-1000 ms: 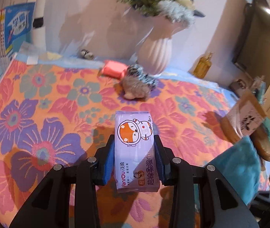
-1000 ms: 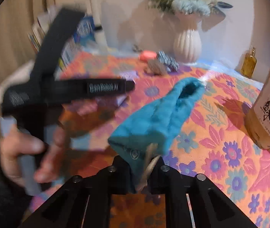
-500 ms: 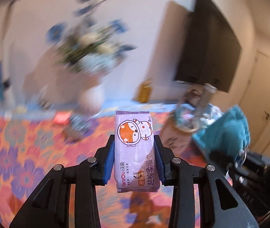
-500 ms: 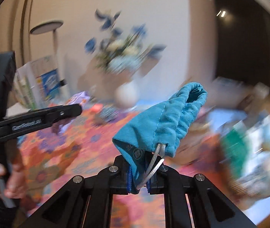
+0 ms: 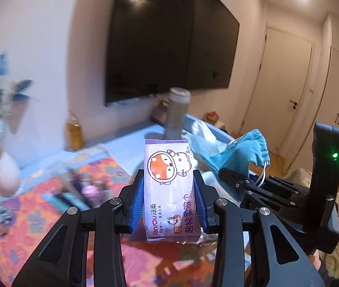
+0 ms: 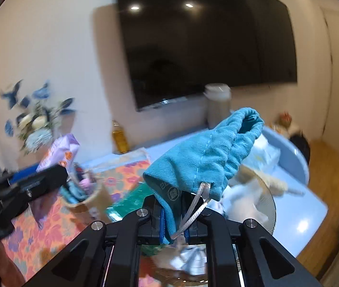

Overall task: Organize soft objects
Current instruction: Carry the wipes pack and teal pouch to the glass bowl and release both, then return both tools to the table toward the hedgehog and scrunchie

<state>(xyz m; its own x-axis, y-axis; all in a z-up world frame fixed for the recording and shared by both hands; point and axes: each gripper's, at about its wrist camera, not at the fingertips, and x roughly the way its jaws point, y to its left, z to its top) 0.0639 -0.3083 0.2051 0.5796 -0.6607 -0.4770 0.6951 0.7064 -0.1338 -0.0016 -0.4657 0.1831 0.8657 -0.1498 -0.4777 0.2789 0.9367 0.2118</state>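
Off the floral cloth (image 5: 26, 227) now: both loads.

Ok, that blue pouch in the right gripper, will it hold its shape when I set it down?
Probably not. The blue pouch looks like soft fleece, bunched and creased above the right gripper, so it may slump. It seems light. Its cord dangles loose and could snag.

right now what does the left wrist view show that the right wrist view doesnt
Only the left wrist view shows the front of the wet wipes pack with its fox picture, clamped in the left tongs, plus the white doors at right.

Only the right wrist view shows the right tongs shut on the teal pouch from behind, and a basket of small items.

Both show the pouch, the wipes pack, the dark TV, the amber bottle and the floral cloth.
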